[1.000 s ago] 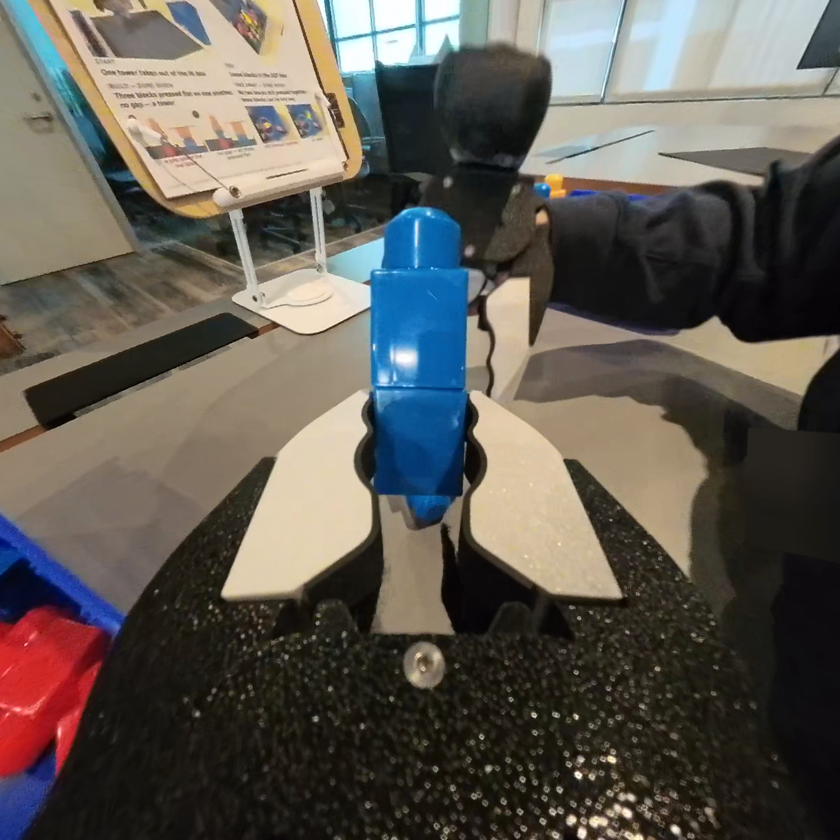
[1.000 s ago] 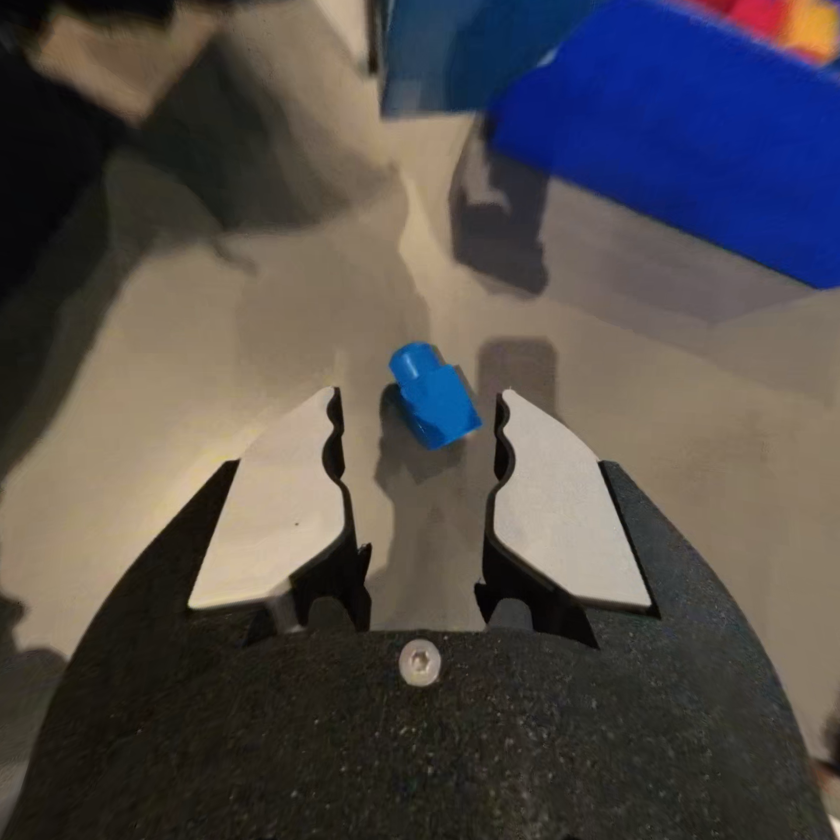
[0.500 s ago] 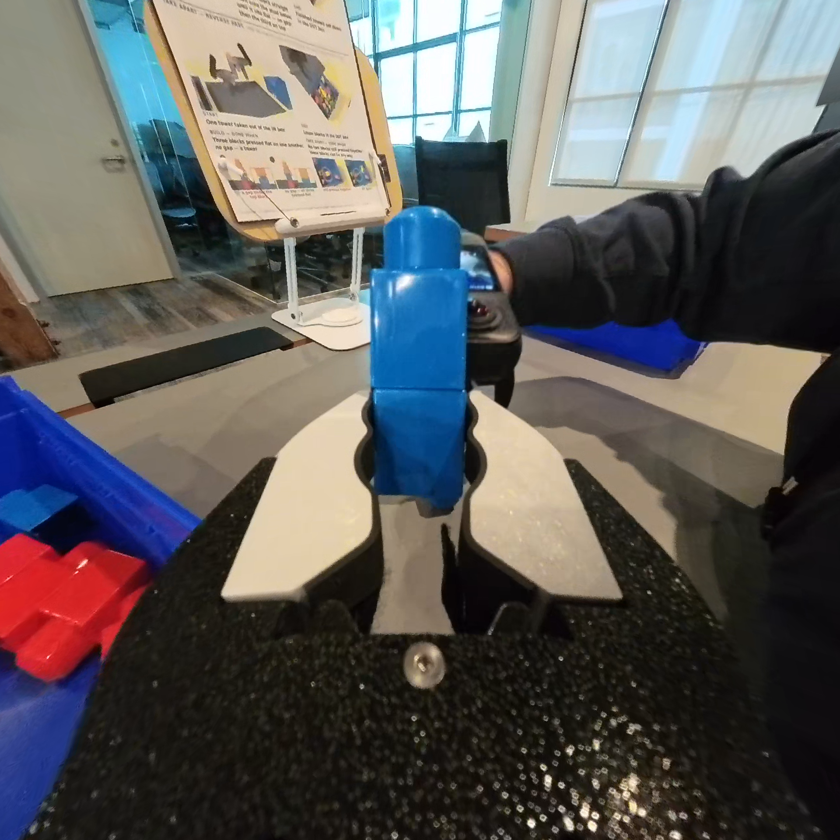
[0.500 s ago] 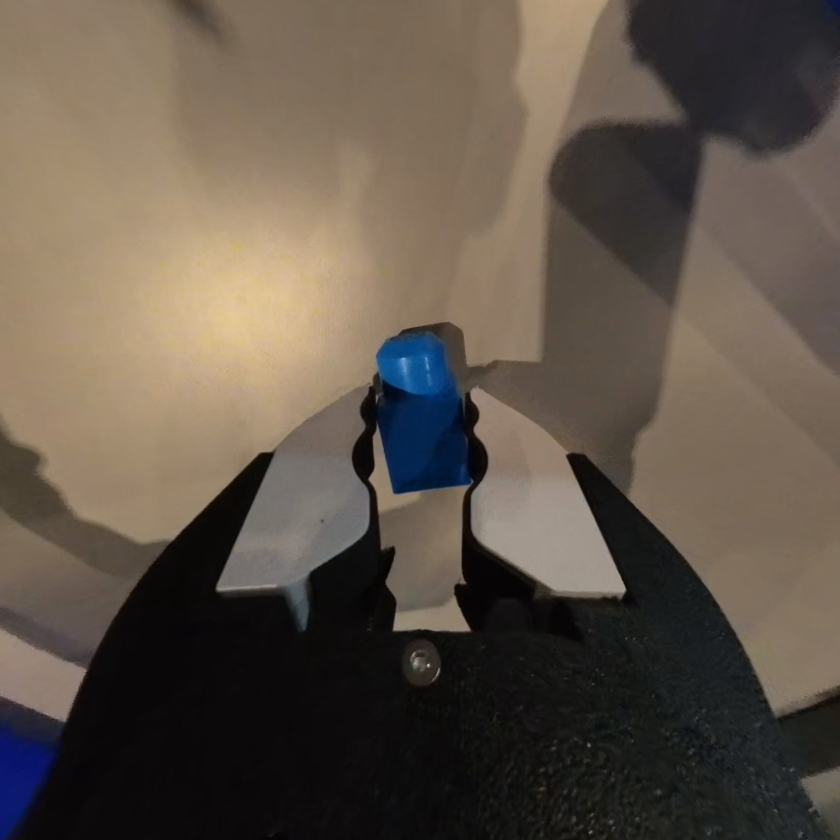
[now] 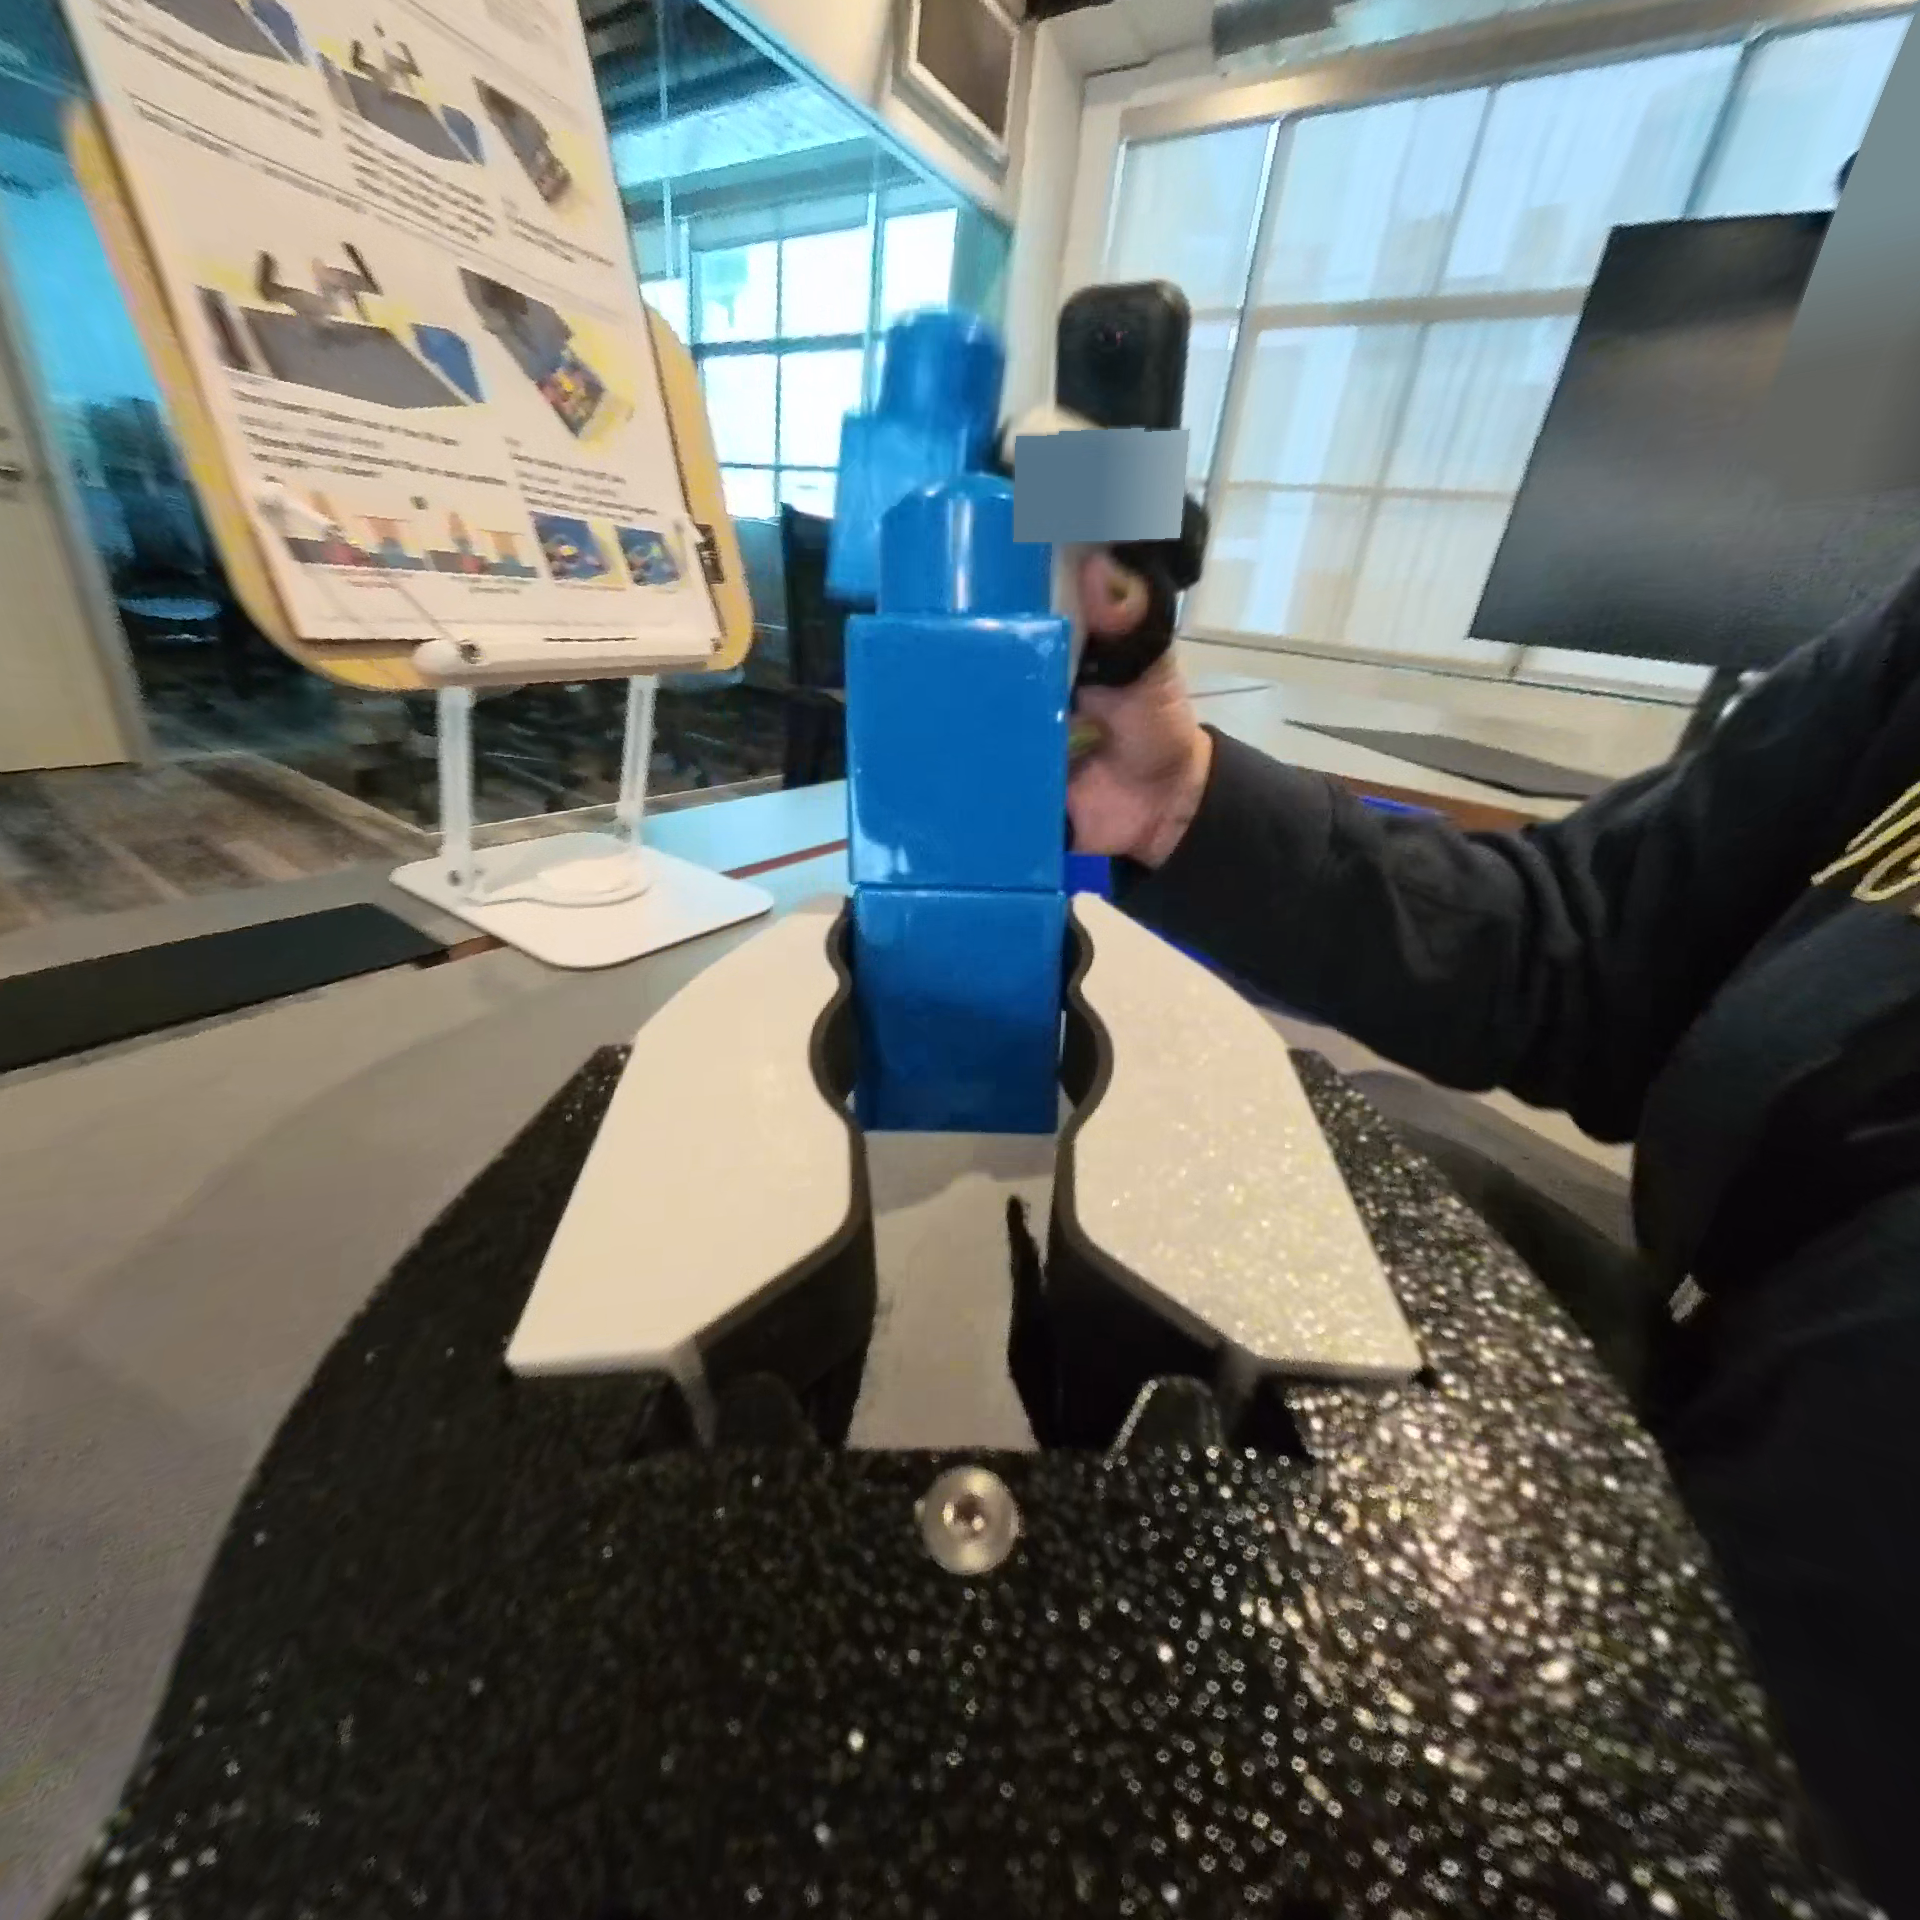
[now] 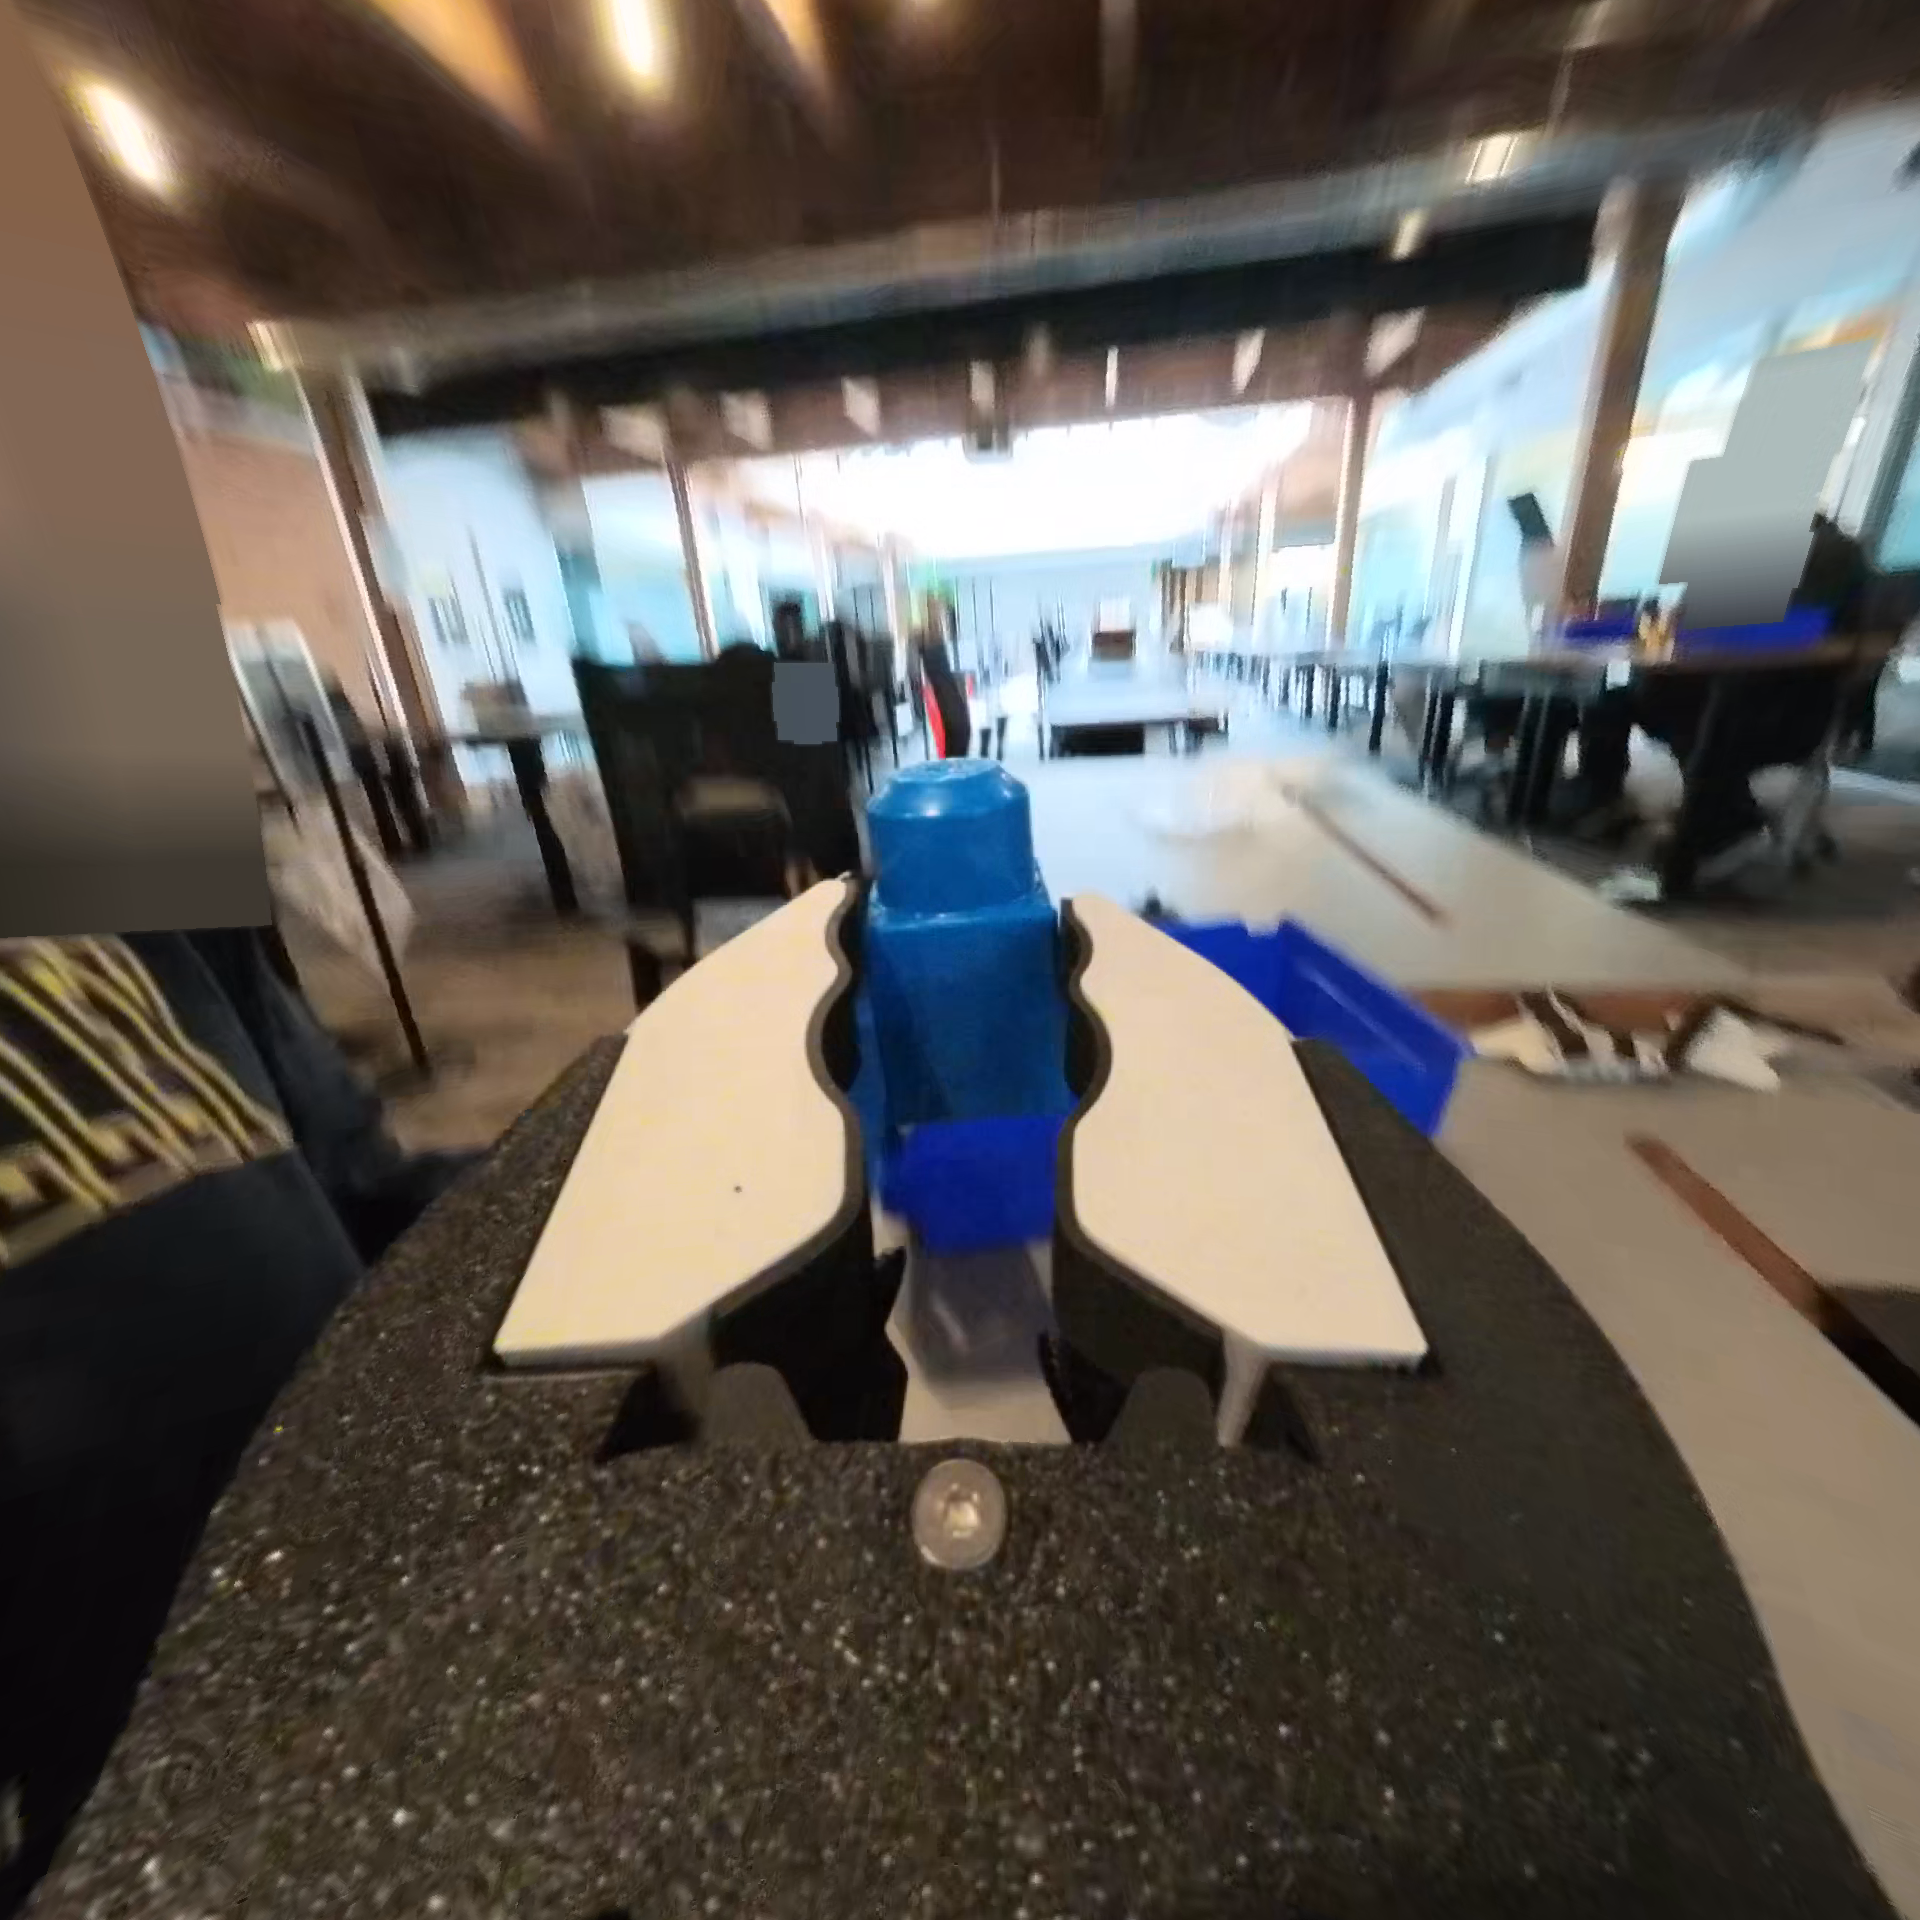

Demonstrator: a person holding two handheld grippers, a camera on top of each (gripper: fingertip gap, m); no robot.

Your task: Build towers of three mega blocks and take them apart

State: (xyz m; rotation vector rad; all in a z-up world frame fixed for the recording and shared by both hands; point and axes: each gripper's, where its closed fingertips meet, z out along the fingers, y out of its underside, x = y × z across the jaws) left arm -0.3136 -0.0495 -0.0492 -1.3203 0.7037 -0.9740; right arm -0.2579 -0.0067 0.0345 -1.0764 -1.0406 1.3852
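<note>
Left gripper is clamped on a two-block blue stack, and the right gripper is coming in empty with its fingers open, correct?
Not quite. The right gripper is not empty: the right wrist view shows it shut on a single blue block. The rest holds: in the left wrist view the left gripper is clamped on the lower block of the two-block blue stack.

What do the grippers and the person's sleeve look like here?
Both the left gripper and the right gripper have speckled black bodies, flat white fingers with wavy black inner edges, and a silver screw. The sleeve is dark navy.
</note>
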